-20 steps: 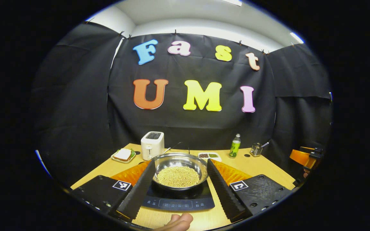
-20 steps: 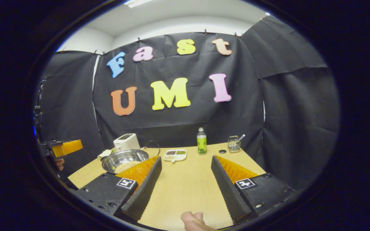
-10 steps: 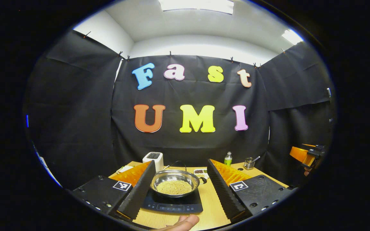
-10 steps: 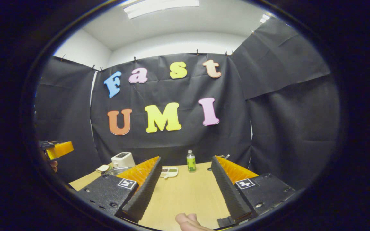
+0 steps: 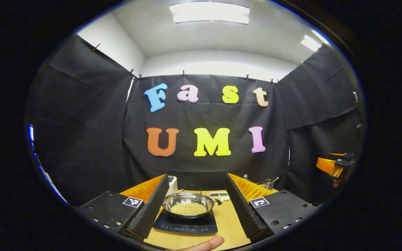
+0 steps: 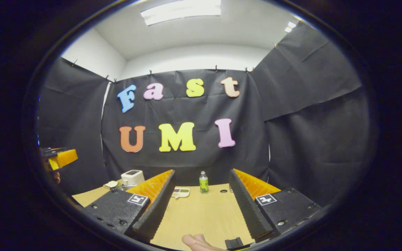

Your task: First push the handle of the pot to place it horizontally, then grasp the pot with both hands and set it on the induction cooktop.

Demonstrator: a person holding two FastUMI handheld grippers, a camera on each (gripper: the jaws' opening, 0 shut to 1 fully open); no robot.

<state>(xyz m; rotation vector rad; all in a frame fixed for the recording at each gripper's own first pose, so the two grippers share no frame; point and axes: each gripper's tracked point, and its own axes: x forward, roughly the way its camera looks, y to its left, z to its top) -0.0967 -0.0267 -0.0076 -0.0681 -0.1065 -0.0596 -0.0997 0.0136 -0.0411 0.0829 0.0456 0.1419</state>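
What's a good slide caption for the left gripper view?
Open left tongs frame the bean-filled pot sitting on the induction cooktop, task apparently done.

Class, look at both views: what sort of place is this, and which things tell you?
Probably a mock kitchen set up in a recording booth, not a real home. A pot sits on an induction cooktop, a toaster and a green bottle stand on the wooden table, and black cloth hangs all around.

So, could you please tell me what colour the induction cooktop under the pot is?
Black flat induction cooktop, clearest in the left gripper view.
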